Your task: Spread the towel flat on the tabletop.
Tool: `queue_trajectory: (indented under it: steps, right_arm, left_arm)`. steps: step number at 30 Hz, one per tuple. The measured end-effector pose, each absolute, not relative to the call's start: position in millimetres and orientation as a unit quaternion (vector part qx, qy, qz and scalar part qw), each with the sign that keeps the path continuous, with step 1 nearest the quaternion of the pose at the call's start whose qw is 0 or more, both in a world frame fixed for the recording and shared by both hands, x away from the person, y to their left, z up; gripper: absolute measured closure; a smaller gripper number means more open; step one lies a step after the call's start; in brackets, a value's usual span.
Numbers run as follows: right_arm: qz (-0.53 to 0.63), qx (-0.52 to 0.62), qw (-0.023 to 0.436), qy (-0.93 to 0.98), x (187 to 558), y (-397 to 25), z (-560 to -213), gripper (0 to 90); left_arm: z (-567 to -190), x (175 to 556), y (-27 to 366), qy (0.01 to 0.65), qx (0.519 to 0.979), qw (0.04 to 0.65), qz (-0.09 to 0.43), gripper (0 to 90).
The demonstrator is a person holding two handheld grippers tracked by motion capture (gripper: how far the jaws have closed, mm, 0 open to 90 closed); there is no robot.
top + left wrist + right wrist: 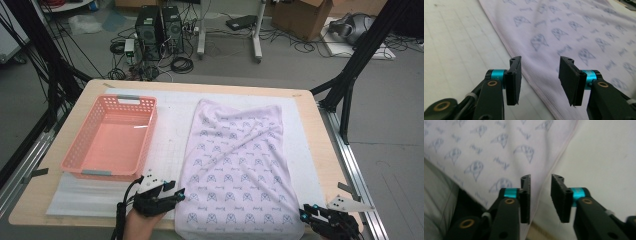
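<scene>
Both tongs sit at the near edge of the table, each with its jaws spread and nothing between them. Ahead and to the left of the left gripper (179, 194) stands a pink basket (80, 142), its ribbed walls upright, with what looks like one thin pale strip on its floor. Between the two grippers lies a white towel (237, 170) printed with small blue figures; it is spread lengthwise on a white mat (170, 135), rumpled at its far end and flatter near the tongs. In the left gripper view the towel's hemmed edge (534, 82) runs just ahead of the jaws. The right gripper (304, 214) is at the towel's near right corner, and its own view shows the hem passing between its jaws. A hand (142, 224) grips the left gripper from below.
</scene>
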State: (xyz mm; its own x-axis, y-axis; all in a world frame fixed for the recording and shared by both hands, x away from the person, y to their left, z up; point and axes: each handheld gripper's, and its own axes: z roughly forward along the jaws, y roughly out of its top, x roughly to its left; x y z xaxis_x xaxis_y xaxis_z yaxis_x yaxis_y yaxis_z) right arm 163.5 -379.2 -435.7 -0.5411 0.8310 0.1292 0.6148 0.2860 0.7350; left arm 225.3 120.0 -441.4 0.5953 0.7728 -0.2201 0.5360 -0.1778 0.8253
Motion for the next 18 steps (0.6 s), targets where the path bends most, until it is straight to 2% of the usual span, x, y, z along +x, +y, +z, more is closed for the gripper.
queue_trajectory:
  steps: [7, 9, 10, 11, 12, 13, 14, 18]
  right_arm:
    - [0.371, 0.472, 0.185, 0.778, 191.9, -360.8, -437.5, 57.0]
    - [0.364, 0.476, 0.19, 0.778, 199.9, -355.7, -439.9, 56.3]
    - [0.36, 0.477, 0.186, 0.78, 203.6, -353.1, -441.7, 56.2]
    - [0.356, 0.478, 0.184, 0.782, 206.5, -350.3, -443.7, 58.5]
    - [0.351, 0.476, 0.185, 0.785, 208.3, -347.7, -445.5, 61.8]
    - [0.355, 0.471, 0.185, 0.786, 208.1, -346.1, -445.4, 74.2]
    - [0.364, 0.464, 0.169, 0.79, 208.4, -345.8, -445.3, 82.0]
    - [0.369, 0.455, 0.152, 0.796, 204.8, -341.7, -444.4, 85.0]
  left_arm:
    - [-450.8, 249.9, 107.6, 0.441, 0.768, 0.451, 0.109, 52.5]
    - [-452.9, 247.3, 98.6, 0.427, 0.781, 0.437, 0.131, 50.4]
    - [-452.7, 245.2, 95.7, 0.425, 0.785, 0.426, 0.149, 52.8]
    - [-452.7, 242.8, 94.5, 0.421, 0.787, 0.416, 0.173, 59.9]
    - [-452.5, 242.1, 96.8, 0.413, 0.791, 0.421, 0.161, 73.8]
    - [-452.1, 240.9, 98.3, 0.417, 0.79, 0.422, 0.155, 86.1]
    - [-451.7, 238.5, 99.4, 0.416, 0.791, 0.421, 0.156, 86.8]
    - [-448.7, 225.7, 112.1, 0.425, 0.791, 0.413, 0.155, 87.3]
